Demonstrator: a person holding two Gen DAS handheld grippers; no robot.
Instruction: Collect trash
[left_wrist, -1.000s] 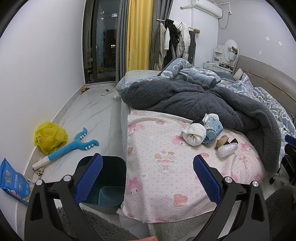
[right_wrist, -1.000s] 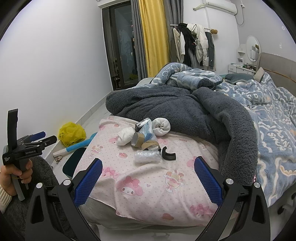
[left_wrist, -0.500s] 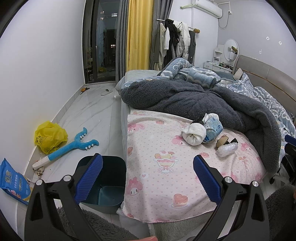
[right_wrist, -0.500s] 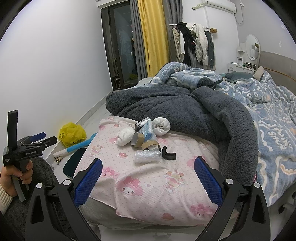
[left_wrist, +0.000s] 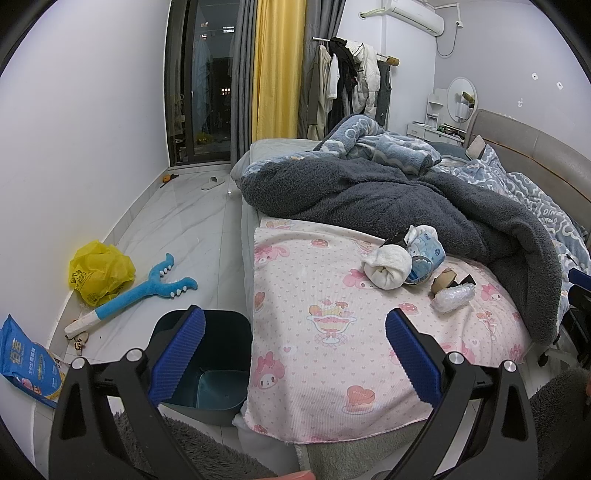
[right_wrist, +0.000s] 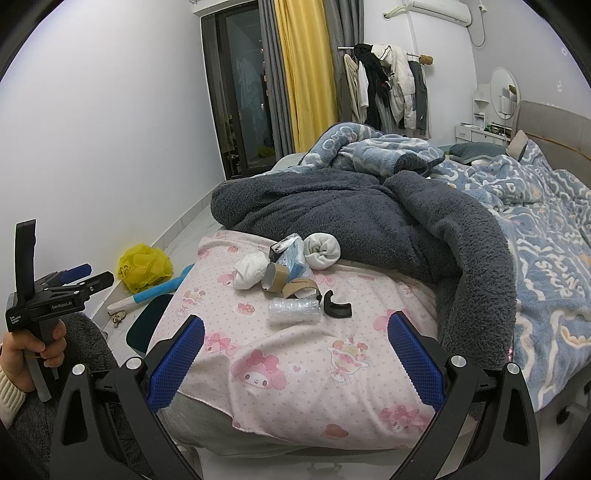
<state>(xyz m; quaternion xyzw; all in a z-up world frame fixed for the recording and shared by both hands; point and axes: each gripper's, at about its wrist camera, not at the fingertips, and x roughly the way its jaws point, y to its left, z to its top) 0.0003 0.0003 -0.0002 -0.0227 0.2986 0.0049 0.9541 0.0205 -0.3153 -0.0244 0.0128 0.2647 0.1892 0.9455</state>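
Nearest the cameras, the right gripper (right_wrist: 295, 354) is held wide open and empty above the pink printed sheet (right_wrist: 295, 373), and the left gripper (left_wrist: 293, 354) is likewise spread wide with nothing between its pads, poised over the edge of the bed beside the dark teal bin (left_wrist: 221, 369) on the floor.

Just beyond the right gripper, the trash is gathered in a loose cluster on the sheet. The roll of bubble wrap (right_wrist: 294, 311) lies closest, with a black curved plastic piece (right_wrist: 336, 306) just beside it. The wrap is judged light, soft and springy; it is best taken across its middle, where it will compress. Behind it are cardboard tape cores (right_wrist: 275, 277), probably light and fairly stiff, best pinched through the rim wall. A blue tissue pack (right_wrist: 293, 260) and white rolled socks (right_wrist: 251, 271) are tucked further back, touching one another.

Open sheet is left in front of the cluster for an approach. The grey fleece blanket (right_wrist: 369, 221) rises close behind and to the right, so room there is limited. The bin stands below the bed's left edge, open-topped.
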